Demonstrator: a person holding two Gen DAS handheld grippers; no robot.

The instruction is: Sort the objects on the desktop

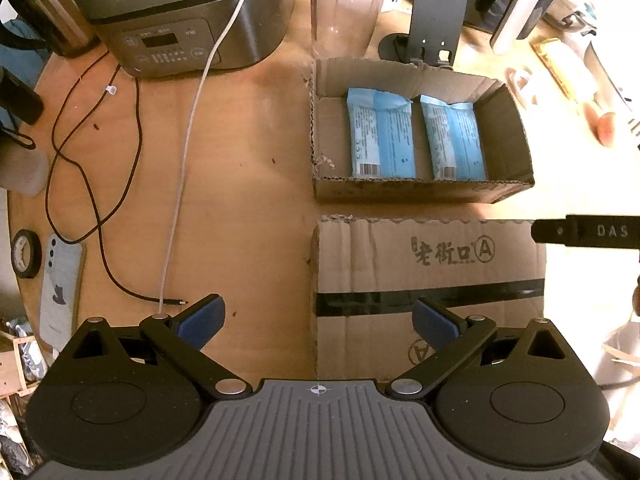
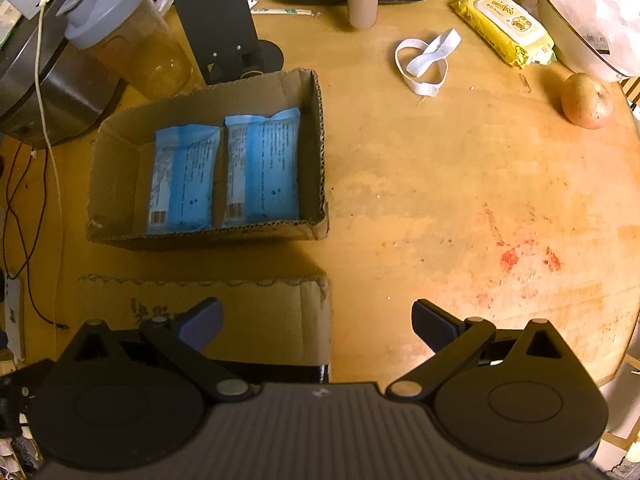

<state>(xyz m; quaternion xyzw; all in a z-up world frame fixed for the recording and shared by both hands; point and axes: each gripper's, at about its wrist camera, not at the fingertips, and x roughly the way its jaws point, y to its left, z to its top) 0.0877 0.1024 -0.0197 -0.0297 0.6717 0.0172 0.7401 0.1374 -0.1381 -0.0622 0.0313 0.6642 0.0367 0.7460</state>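
An open cardboard box [image 1: 508,120] [image 2: 120,140] sits on the round wooden table and holds two blue packets [image 1: 380,136] [image 2: 262,168] lying side by side. A second, upside-down cardboard box [image 1: 400,264] [image 2: 256,312] lies just in front of it. My left gripper [image 1: 318,324] hangs open above the table and the near box's left edge, nothing between its blue pads. My right gripper [image 2: 318,324] is open too, over the near box's right corner and bare table. In the left wrist view, the right gripper's black finger [image 1: 588,232] pokes in at the right edge.
A rice cooker [image 1: 180,20] with a white cable [image 1: 188,140], a dark cable [image 1: 96,200], a phone [image 1: 60,288] and tape roll [image 1: 26,254] lie left. A shaker bottle [image 2: 128,36], black stand [image 2: 224,28], white elastic band [image 2: 424,60], yellow wipes pack [image 2: 504,26] and apple [image 2: 586,100] sit further back.
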